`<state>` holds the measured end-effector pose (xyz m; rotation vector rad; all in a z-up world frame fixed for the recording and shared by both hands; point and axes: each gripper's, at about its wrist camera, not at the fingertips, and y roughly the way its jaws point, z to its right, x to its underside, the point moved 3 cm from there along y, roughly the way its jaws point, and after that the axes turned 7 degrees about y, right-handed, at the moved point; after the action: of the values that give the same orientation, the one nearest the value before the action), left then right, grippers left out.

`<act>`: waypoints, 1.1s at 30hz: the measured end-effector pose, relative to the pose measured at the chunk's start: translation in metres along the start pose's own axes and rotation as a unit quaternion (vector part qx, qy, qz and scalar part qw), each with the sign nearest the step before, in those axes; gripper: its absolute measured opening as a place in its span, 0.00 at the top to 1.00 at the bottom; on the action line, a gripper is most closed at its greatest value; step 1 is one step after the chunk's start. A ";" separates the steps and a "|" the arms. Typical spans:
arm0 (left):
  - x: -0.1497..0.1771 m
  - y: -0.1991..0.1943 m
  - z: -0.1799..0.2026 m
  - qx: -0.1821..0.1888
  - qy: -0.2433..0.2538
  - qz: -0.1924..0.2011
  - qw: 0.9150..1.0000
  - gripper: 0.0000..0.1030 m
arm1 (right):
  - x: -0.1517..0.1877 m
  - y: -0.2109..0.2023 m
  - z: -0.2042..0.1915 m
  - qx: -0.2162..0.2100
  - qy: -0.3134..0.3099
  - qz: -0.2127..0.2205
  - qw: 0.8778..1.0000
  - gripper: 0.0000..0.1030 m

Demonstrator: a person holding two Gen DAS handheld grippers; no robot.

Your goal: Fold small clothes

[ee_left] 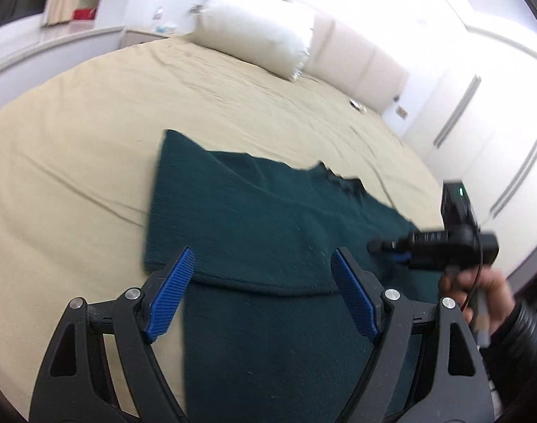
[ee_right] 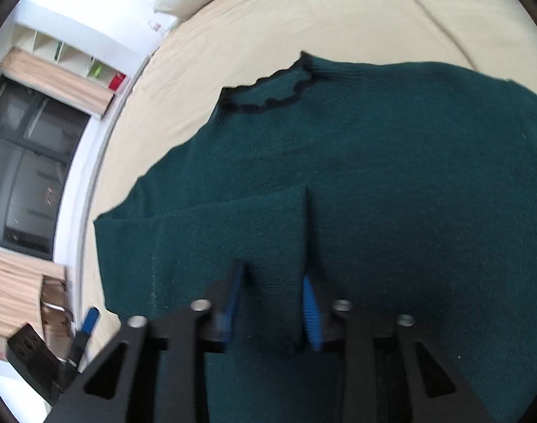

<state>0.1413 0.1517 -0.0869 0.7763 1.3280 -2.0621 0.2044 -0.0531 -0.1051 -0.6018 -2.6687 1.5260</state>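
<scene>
A dark green knit sweater (ee_left: 268, 218) lies spread on a beige bed sheet (ee_left: 74, 141). My left gripper (ee_left: 263, 264) is open, its blue pads just above the sweater's near part, empty. My right gripper (ee_right: 273, 289) is shut on a folded sleeve end of the sweater (ee_right: 268, 232), held over the sweater body. The frilled dark collar (ee_right: 268, 95) lies at the far side in the right wrist view. In the left wrist view the right gripper (ee_left: 384, 246) shows at the right with the hand holding it.
A white pillow (ee_left: 254, 28) and padded headboard (ee_left: 356, 70) are at the bed's far end. White wardrobe doors (ee_left: 480, 123) stand to the right. In the right wrist view a window and shelves (ee_right: 39, 123) are left, the left gripper (ee_right: 81, 335) low left.
</scene>
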 end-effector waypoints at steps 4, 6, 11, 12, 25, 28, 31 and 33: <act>-0.010 -0.015 -0.028 -0.011 -0.034 0.015 0.999 0.22 | 0.000 -0.008 -0.007 0.021 -0.043 0.021 0.999 0.91; -0.020 -0.028 -0.044 -0.019 -0.045 0.027 0.998 0.22 | -0.002 -0.015 -0.004 0.041 -0.059 0.046 0.996 0.92; -0.040 -0.050 -0.060 -0.028 -0.044 0.047 0.998 0.23 | -0.016 -0.040 0.020 0.064 -0.035 0.086 0.994 0.92; -0.044 -0.052 -0.059 -0.027 -0.040 0.049 0.998 0.23 | -0.020 -0.045 0.026 0.070 -0.030 0.092 0.993 0.92; -0.085 0.005 -0.021 -0.017 0.022 0.000 1.000 0.52 | -0.018 -0.064 0.060 0.083 0.003 0.097 0.992 0.92; -0.089 0.023 -0.015 -0.020 0.028 -0.016 0.999 0.52 | -0.015 -0.065 0.063 0.077 0.014 0.097 0.992 0.92; -0.089 0.046 -0.009 -0.023 0.045 -0.043 0.998 0.55 | -0.014 -0.062 0.069 0.072 0.034 0.087 0.993 0.92; -0.087 0.059 -0.003 -0.026 0.057 -0.057 0.996 0.58 | -0.013 -0.064 0.070 0.064 0.045 0.084 0.993 0.92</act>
<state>0.2431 0.1463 -0.0609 0.8221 1.5153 -2.0888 0.1819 -0.1443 -0.0859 -0.8857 -2.4862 1.6513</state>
